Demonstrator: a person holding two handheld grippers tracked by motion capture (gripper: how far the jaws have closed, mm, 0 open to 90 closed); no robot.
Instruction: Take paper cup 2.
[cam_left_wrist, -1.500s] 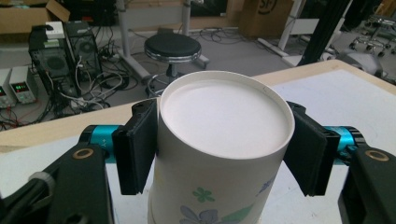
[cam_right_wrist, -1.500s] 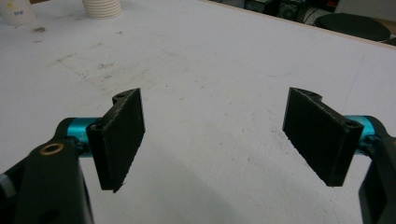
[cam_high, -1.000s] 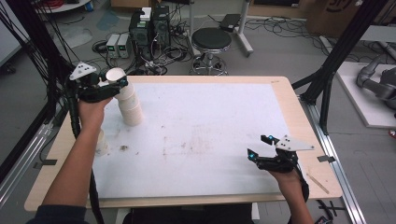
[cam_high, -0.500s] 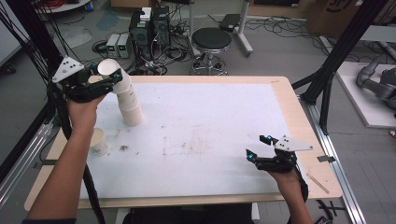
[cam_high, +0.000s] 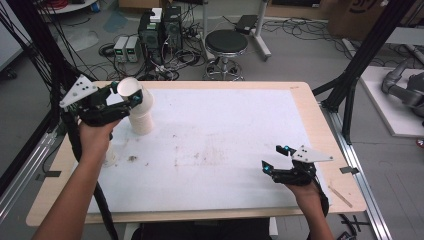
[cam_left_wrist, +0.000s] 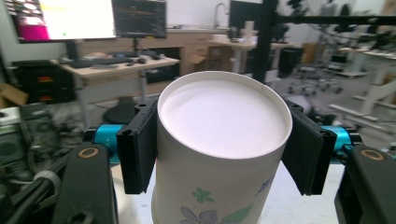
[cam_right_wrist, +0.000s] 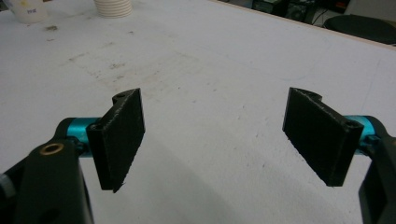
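Even bright light, soft shadows, blurred backgrounds

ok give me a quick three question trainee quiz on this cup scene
1. True or false: the left gripper is shut on a paper cup.
2. What lies between the right gripper's jaws? A) a cup B) nothing C) a spoon
3. What stands on the table just beyond the held cup, in the high view?

Key
1. True: both pads press the cup's sides near its rim.
2. B: the jaws stand wide apart over bare table.
3. A stack of cups.
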